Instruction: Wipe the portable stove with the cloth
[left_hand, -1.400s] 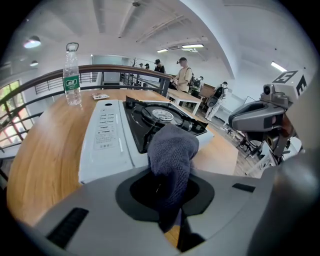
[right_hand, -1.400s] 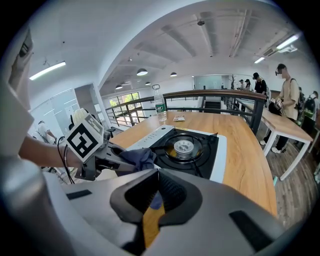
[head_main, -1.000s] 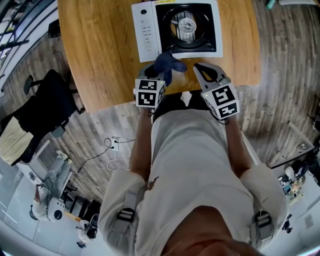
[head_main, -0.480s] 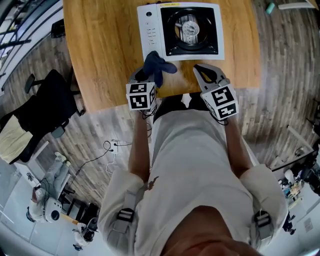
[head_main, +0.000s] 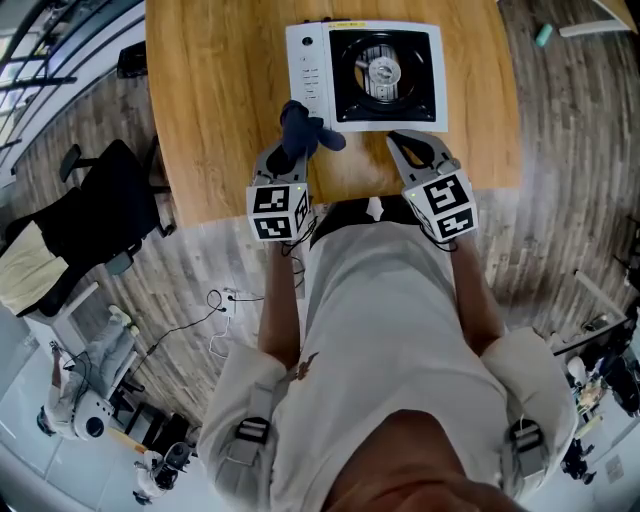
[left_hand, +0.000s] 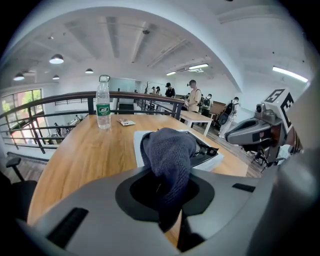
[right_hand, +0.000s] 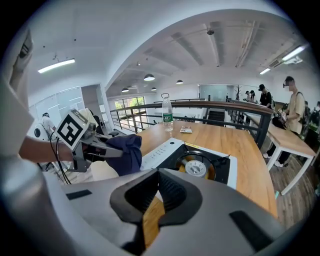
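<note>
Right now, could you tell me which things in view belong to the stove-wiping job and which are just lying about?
For the job: portable stove; dark blue cloth, clamped in the jaws of the left gripper; right gripper, nothing between its jaws.
Just lying about: water bottle and small packet, further along the table; black chair beside it.

L claw (head_main: 287, 158) grips cloth (head_main: 303, 128) over stove (head_main: 308, 72) corner; R claw (head_main: 402, 142) nearby.
</note>
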